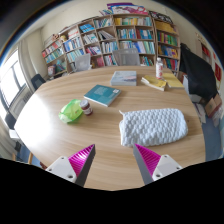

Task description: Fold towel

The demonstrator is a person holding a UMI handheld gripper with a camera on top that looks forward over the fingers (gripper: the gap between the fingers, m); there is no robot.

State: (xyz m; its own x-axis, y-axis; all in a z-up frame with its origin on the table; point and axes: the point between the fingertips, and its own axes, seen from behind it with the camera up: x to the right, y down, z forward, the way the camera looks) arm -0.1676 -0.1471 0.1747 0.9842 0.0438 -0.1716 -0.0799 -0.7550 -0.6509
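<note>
A white textured towel (153, 126) lies folded flat on the round wooden table (60, 135), ahead of my fingers and to the right. My gripper (114, 156) is open and empty, with its magenta pads (80, 158) apart above the bare table near its front edge. Nothing stands between the fingers.
A green crumpled thing (70, 112) and a small jar (86, 106) sit left of the towel. A teal book (101, 95), a grey book (124, 76), a bottle (158, 68) and a yellow item (152, 84) lie farther back. Bookshelves (110, 40) and chairs stand beyond.
</note>
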